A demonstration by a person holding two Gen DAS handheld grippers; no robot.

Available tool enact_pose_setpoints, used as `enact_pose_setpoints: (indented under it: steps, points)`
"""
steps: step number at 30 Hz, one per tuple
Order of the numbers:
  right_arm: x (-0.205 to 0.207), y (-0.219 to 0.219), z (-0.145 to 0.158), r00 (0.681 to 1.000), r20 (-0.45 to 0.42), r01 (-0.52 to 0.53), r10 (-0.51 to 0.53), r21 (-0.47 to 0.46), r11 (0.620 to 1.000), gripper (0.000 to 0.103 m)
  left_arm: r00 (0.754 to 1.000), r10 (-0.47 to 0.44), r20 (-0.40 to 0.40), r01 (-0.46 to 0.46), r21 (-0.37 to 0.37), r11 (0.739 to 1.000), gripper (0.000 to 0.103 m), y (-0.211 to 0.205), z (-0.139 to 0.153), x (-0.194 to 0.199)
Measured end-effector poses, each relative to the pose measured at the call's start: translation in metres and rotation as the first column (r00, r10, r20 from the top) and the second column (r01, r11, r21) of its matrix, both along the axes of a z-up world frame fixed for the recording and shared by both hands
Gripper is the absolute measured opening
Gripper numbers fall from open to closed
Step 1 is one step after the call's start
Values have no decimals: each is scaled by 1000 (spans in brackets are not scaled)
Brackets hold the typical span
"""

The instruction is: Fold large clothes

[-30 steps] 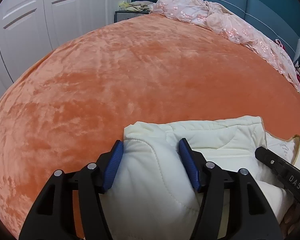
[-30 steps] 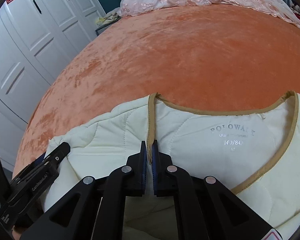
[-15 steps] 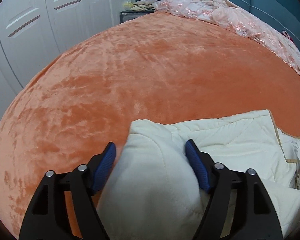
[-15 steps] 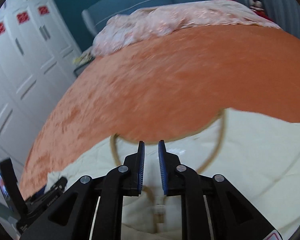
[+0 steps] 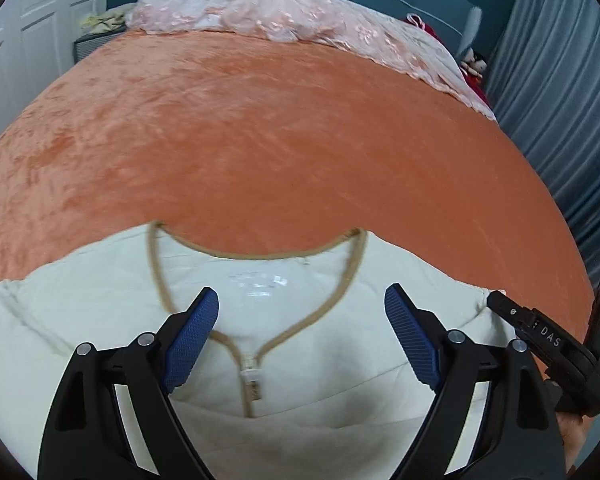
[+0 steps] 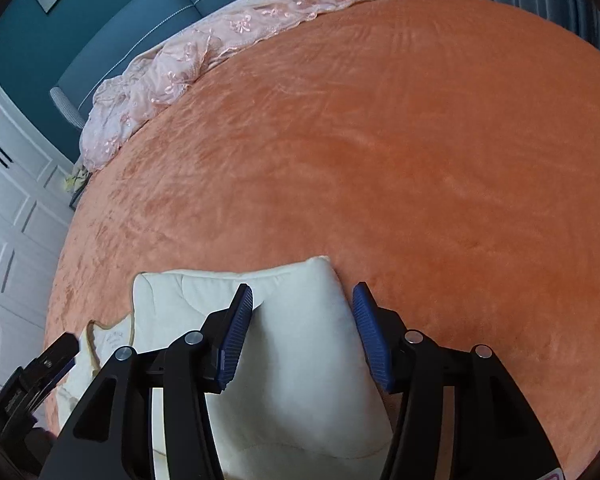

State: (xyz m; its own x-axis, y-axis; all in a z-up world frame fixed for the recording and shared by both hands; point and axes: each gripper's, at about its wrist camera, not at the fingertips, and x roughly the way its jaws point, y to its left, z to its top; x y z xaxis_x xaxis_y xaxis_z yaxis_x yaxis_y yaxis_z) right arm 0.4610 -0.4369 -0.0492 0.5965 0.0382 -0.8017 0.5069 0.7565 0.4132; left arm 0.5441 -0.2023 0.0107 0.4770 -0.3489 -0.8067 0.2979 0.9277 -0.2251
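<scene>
A cream quilted jacket (image 5: 100, 320) with tan neckline trim lies on the orange bed cover (image 5: 284, 128), zipper pull at its front. My left gripper (image 5: 302, 338) is open wide above the collar and chest, holding nothing. My right gripper (image 6: 302, 336) is open over the jacket's right shoulder and folded sleeve (image 6: 300, 344), with the cloth between the blue pads (image 6: 236, 336) but not pinched. The right gripper's body also shows at the right edge of the left wrist view (image 5: 548, 340).
A pink lace bedspread (image 5: 284, 20) is bunched along the teal headboard (image 6: 112, 36). White wardrobe doors (image 6: 8, 216) stand at the left, grey-blue curtains (image 5: 560, 92) at the right. A bedside stand with clutter (image 5: 96, 32) sits by the headboard.
My right gripper opened, let go of the collar trim and moved right to the jacket's shoulder. My left gripper moved from the left shoulder to above the collar, opening wider.
</scene>
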Motion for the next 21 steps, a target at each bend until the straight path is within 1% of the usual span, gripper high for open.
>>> enact_pose_setpoints:
  steps: [1,2,3,4,5,6,7,8,9,11,13,15,16,21]
  points:
    - [2,1,-5,1000,-3,-23,23,20,1000,45,1000,-13,-23,13,-6,1000,82,-11,-7,4]
    - [2,4,-7,999,-5,-43,43,19,999,37,999,-12,-48,11,-8,1000,81,-19,-14,8]
    - [3,6,-6,998,-3,-60,60,2,998,32,997,-9,-73,9,-5,1000,75,-25,-21,13]
    - [2,8,-4,997,11,-79,79,-12,997,21,995,-9,-96,9,8,1000,63,-32,-28,16]
    - [-1,10,0,996,36,-85,85,-25,996,15,994,-4,-109,8,33,999,57,-38,-34,17]
    - [-6,11,7,993,73,-85,88,-40,996,13,994,3,-112,5,75,997,41,-44,-40,17]
    - [-11,11,13,990,108,-81,86,-55,995,11,994,9,-107,3,114,993,30,-47,-46,17]
    - [-15,11,16,988,129,-77,86,-71,994,9,995,13,-94,1,145,989,29,-49,-51,17]
    - [-16,14,17,987,133,-74,86,-94,993,9,997,15,-76,-4,155,988,28,-50,-54,15]
    - [-13,14,9,992,92,-76,88,-129,989,8,999,14,-37,-7,172,985,28,-53,-59,9]
    - [-9,12,-6,996,52,-62,69,-119,991,7,1000,13,3,-14,192,981,28,-55,-60,2]
    - [-9,9,-15,998,31,-48,52,-113,992,7,999,23,22,-26,187,982,28,-54,-63,-2]
    - [-11,7,-18,999,23,-41,44,-115,992,8,999,30,23,-33,177,984,29,-52,-64,3]
    - [-11,5,-26,1000,7,-22,23,-120,993,8,998,35,47,-42,167,985,29,-50,-66,7]
